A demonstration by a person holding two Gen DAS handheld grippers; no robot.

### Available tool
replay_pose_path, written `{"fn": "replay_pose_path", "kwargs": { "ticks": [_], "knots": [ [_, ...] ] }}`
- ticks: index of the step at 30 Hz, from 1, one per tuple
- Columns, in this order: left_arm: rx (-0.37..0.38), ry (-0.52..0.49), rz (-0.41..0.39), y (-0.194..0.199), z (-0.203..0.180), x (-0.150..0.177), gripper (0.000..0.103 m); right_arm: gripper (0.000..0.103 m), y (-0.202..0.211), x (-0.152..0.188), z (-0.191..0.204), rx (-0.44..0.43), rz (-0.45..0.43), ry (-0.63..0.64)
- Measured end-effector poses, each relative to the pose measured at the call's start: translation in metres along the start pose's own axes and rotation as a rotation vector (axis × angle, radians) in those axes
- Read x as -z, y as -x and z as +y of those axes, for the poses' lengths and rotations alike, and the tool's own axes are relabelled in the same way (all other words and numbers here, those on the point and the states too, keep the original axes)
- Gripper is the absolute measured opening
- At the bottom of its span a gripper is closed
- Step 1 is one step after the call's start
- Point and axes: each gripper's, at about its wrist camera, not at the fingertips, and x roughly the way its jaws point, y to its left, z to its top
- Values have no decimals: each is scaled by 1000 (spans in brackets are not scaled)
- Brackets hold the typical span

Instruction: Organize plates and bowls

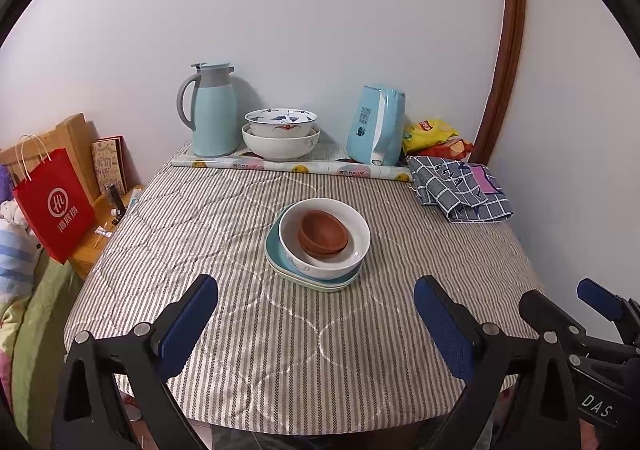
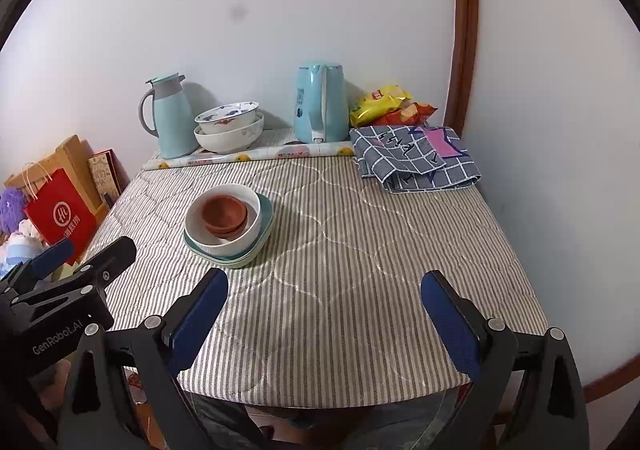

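A stack stands mid-table: two brown bowls nested in a white bowl, on teal plates. The stack also shows in the right wrist view, with the brown bowls, white bowl and plates. Two more white patterned bowls are nested at the back by the wall. My left gripper is open and empty, short of the stack. My right gripper is open and empty, to the right of the stack.
At the back stand a light blue thermos jug, a blue kettle, snack bags and a rolled sheet. A checked cloth lies at back right. A red bag stands left of the striped table.
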Motion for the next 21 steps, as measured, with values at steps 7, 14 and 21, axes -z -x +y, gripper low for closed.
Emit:
{"fn": "replay_pose_path", "kwargs": {
  "ticks": [7, 14, 21],
  "knots": [
    [-1, 2, 1, 0, 0, 0, 99, 96, -1, 0, 0, -3, 0, 0],
    [-3, 1, 2, -1, 1, 1, 99, 96, -2, 0, 1, -5, 1, 1],
    [-9, 0, -11, -3, 1, 2, 99, 96, -4, 1, 2, -6, 2, 2]
  ]
}}
